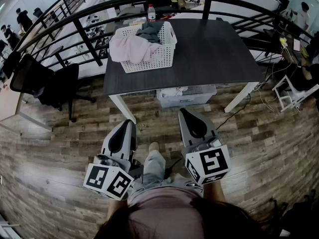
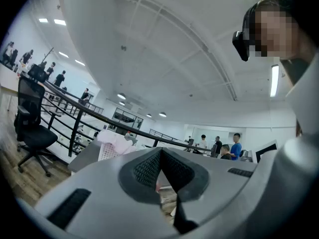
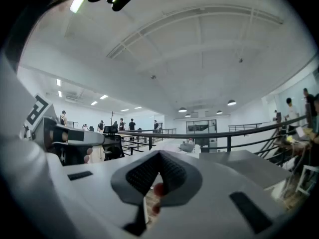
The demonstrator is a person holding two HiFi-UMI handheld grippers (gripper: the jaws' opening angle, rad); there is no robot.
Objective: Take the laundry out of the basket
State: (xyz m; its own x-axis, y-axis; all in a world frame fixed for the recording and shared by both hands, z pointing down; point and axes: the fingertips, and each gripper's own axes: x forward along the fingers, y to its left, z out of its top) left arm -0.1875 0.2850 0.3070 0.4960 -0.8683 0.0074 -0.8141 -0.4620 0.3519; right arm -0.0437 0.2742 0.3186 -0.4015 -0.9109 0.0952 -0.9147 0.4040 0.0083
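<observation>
The cloth (image 1: pixel 130 49) looks soft, the basket (image 1: pixel 149 61) is white latticed plastic, the table (image 1: pixel 214 54) matt dark, the floor (image 1: pixel 65 153) grainy wood.

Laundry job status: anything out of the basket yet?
Done: nothing; pink cloth and grey garment sit in the white basket on the table. In hand: nothing; left tool and right tool are shut, empty, short of the table. Left: every piece.

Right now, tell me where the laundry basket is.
In the head view the white basket sits on the dark table's left half, toward its far edge, a bottle just behind it.
</observation>
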